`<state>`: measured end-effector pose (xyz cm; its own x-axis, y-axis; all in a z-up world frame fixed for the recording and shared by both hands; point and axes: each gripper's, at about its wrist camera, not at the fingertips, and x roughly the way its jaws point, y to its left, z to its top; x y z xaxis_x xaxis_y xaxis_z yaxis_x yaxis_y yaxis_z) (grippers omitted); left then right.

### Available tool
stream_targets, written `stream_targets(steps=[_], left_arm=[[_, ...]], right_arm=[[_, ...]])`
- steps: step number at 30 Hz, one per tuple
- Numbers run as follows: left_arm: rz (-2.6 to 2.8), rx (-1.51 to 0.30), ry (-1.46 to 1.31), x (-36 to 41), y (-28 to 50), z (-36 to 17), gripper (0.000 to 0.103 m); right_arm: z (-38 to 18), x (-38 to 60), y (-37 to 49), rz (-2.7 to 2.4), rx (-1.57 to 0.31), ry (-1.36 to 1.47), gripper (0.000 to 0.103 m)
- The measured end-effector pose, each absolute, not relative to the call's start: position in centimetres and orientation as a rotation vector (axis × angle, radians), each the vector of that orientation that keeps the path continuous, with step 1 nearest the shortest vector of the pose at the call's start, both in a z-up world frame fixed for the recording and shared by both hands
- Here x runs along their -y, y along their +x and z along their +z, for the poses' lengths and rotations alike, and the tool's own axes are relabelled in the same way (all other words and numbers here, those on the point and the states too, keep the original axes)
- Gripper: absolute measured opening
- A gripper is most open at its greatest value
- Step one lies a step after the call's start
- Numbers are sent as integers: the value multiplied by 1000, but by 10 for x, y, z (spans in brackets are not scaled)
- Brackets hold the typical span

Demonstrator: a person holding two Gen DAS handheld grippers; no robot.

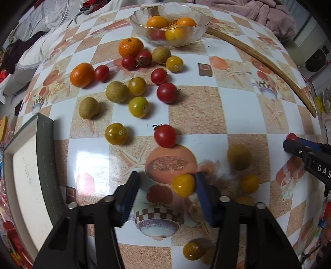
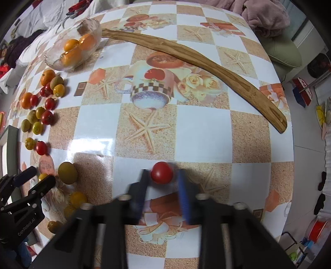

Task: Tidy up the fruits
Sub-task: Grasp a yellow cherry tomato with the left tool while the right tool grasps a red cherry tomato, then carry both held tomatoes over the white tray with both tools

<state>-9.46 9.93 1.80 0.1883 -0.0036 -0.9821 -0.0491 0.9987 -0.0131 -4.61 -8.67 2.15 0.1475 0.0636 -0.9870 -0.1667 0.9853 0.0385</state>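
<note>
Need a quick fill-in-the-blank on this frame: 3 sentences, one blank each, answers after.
1. The right gripper has a small ____ tomato between its fingers.
2. The tomato against the left gripper pad is ____ in colour.
3. The glass bowl sits beside one end of a long curved ____ stick.

Missing words: red; yellow; wooden

A round table [image 2: 202, 132] fills most of both views, covered in a glossy oilcloth checked in white and sandy squares with printed starfish, cups and roses. Overhead light glares off it. Beyond the far edge lie a crumpled pink blanket [image 2: 266, 16] and grey-white bedding [image 1: 47, 18]. A pale green cushion [image 2: 283, 53] sits to the right, above a light tiled floor [image 2: 308, 157].
</note>
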Motion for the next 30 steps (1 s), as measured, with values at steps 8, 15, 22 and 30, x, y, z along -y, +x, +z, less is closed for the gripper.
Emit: stream_targets(steps=[8,15,22,30], left_arm=[[-47,-1381,-159,-104,-101,22,22],[-45,-1356,-177,-124,-113,37,22],[-10,-1315,-211,-159,-128,60,22],[86,-1279,-230,-213,-160,78,22]], right_arm=[[41,88,-54,205,-1395,-38,22],[60,75,-64,251,-1389,3,22],[79,43,-77,334,-1370,-24,22],[100,-30,-92,488,-1360,-98,22]])
